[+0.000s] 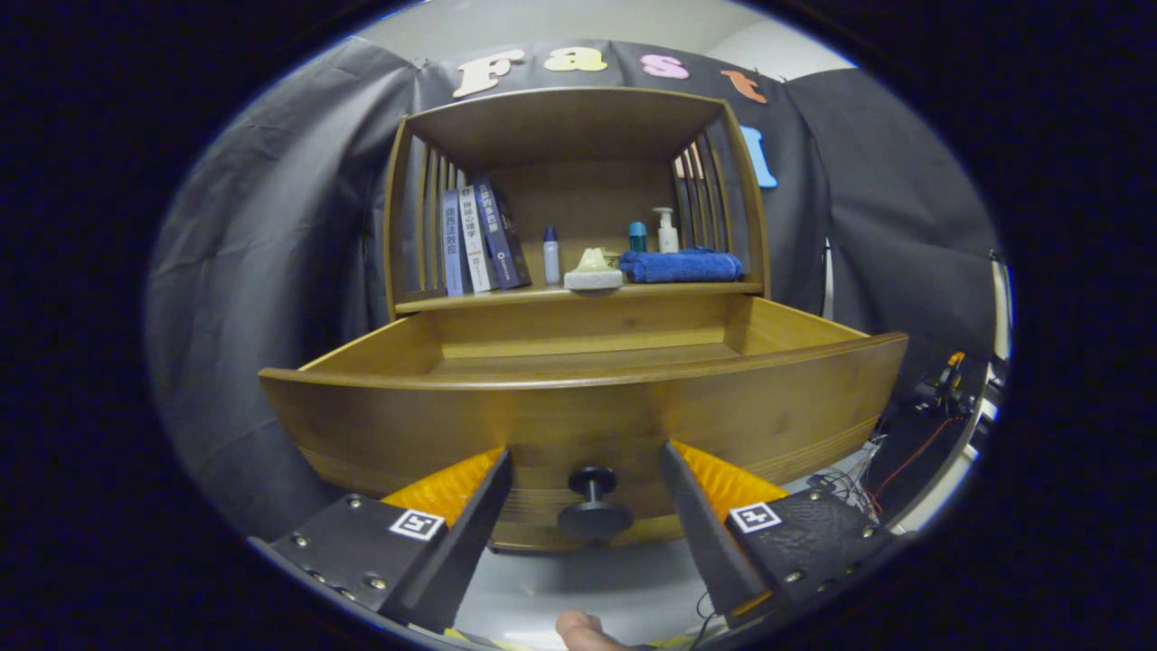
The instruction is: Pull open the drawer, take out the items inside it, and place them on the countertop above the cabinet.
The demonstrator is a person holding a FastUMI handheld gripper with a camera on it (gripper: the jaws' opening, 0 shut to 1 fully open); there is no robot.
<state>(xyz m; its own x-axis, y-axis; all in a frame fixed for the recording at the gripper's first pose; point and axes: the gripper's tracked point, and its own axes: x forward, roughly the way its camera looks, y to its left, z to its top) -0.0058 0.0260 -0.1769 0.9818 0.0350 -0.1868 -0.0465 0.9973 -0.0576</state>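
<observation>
Drawer (578, 407): pulled out; visible interior looks bare.
Claw (586, 493): fingers apart, flanking knob (594, 506), not touching.
Bench (578, 294): carries towel (680, 265), bottles.
Remaining: contents unconfirmed.

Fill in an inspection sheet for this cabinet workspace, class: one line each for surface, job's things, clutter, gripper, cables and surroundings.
Surface: countertop above the drawer, wooden, already carrying items.
Job's things: drawer pulled open; the visible part of its inside shows nothing, the front part is hidden. Knob on the drawer front.
Clutter: books standing upright, small bottle, pale box, folded blue towel, pump bottle, teal-capped bottle.
Gripper: gripper open, the knob sits between its fingers with gaps on both sides.
Cables: loose wires on the floor beside the cabinet.
Surroundings: black cloth wall behind the cabinet.
</observation>
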